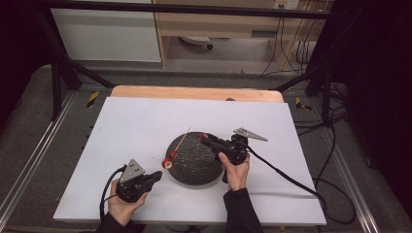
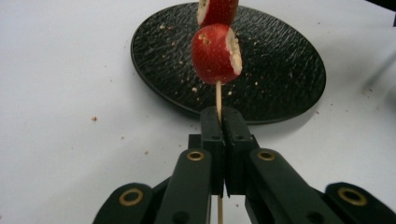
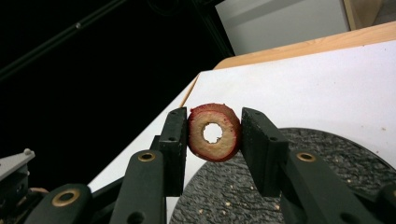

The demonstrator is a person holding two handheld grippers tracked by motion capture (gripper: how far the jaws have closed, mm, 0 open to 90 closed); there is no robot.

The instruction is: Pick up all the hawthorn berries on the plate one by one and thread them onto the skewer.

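Left tool (image 1: 156, 175), at the counter's (image 1: 121, 136) near-left, clamped on the lower end of a skewer (image 2: 218, 95); jaws together with the thin stick pinched between them. Skewer slanting up and away over the left edge of a black plate (image 1: 194, 170), bare tip over the plate's far rim. Two red fruit pieces threaded on it: one (image 2: 216, 53) just above the jaws, cut face pale, a second (image 2: 217, 10) right behind it, touching or nearly so. Crumbs scattered over the plate and the white counter around it.

Right tool (image 1: 203, 138), held over the plate's far-right part, clamped on a red fruit ring (image 3: 214, 132). Ring upright between the two pads, cored hole facing the camera, pale flesh with red skin round the edge, both pads pressed against its sides. Ring lifted above the plate (image 3: 327, 177), well apart from the skewer's tip in the high view.

Plate near the counter's middle, flat, between the two hands. Left hand (image 1: 121, 206) at the near edge, right hand (image 1: 235, 172) beside the plate's right rim.
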